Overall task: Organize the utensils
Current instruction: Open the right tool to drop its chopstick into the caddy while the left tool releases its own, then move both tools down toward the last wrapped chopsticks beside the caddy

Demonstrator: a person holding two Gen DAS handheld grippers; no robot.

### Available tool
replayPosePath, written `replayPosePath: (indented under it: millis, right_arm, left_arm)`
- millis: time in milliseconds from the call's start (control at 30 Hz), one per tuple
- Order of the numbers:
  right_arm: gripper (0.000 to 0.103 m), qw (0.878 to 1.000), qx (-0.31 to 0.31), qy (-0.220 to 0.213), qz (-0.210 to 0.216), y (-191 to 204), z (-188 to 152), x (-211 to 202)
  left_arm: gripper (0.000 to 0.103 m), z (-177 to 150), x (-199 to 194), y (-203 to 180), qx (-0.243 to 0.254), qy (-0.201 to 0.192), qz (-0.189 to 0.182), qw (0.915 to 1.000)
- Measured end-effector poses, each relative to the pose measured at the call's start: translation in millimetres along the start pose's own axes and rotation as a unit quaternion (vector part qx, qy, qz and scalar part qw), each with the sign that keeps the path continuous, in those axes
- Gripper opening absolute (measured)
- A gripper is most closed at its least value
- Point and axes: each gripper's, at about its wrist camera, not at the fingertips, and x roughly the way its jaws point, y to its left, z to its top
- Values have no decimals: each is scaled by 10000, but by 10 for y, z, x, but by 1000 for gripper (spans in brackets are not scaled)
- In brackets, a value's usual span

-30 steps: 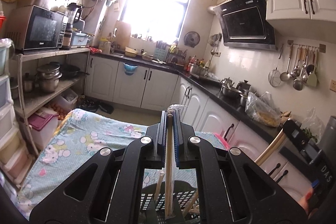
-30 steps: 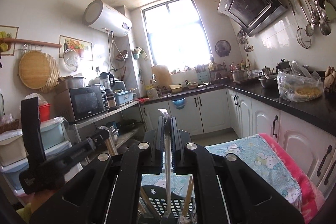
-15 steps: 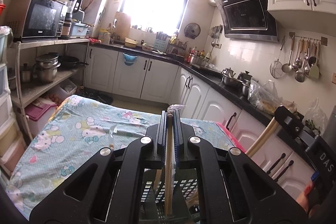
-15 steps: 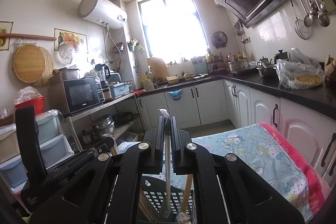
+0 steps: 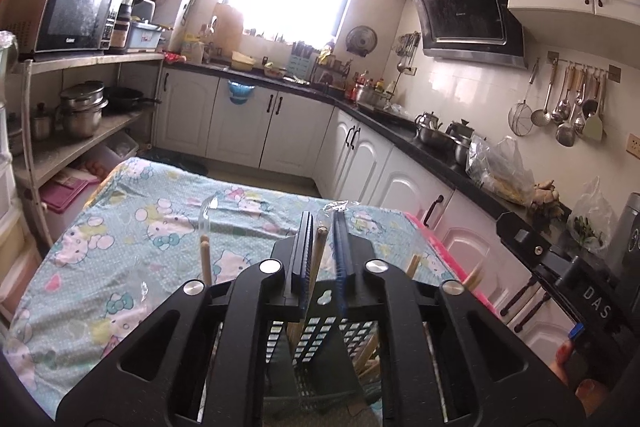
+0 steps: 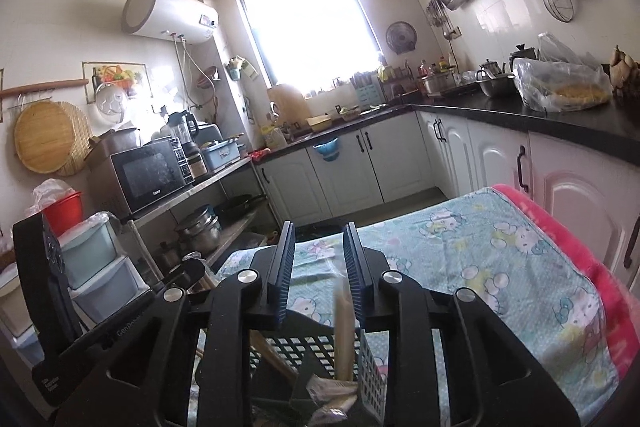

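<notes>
A black perforated utensil basket (image 5: 320, 343) stands on the table right under both grippers; it also shows in the right wrist view (image 6: 320, 351). My left gripper (image 5: 323, 247) is open, with a plastic-wrapped wooden chopstick pair (image 5: 318, 259) standing loose between its pads, lower end in the basket. More wrapped wooden utensils (image 5: 205, 259) stick up out of the basket. My right gripper (image 6: 318, 259) is open above the basket; a wrapped wooden utensil (image 6: 343, 335) stands in the basket by its right pad.
The table wears a light blue cartoon-print cloth (image 5: 132, 227) with a pink blanket edge (image 6: 592, 267). White cabinets and a black counter (image 5: 420, 147) run behind and to the right. A shelf with a microwave (image 5: 76, 15) and pots stands at the left.
Both grippers have opened and let go of the wooden utensils they held, which now stand in the basket. Both have tilted down toward the table.
</notes>
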Motion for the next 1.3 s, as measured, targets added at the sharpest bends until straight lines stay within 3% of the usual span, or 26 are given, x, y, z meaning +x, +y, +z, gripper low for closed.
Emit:
replayPosePath:
  millis: [333, 500, 700, 1033, 1300]
  right_arm:
    - [27, 9998, 175, 106, -66, -126, -92, -156]
    - [30, 9997, 148, 126, -133, -136, -112, -226]
    - [37, 9997, 170, 151, -122, -150, -129, -316]
    - [51, 9997, 64, 172, -161, -141, -159, -519]
    - [60, 9993, 58, 322, -161, -159, -242, -604]
  left_arm:
    - [40, -118, -116, 56, -148, 212, 31, 9997]
    - [59, -129, -207, 71, -266, 227, -70, 9994]
    - [73, -146, -327, 72, -309, 233, -96, 9992]
    - [92, -204, -509, 105, -337, 249, -114, 9991]
    - [92, -298, -621, 136, -367, 335, -142, 9987]
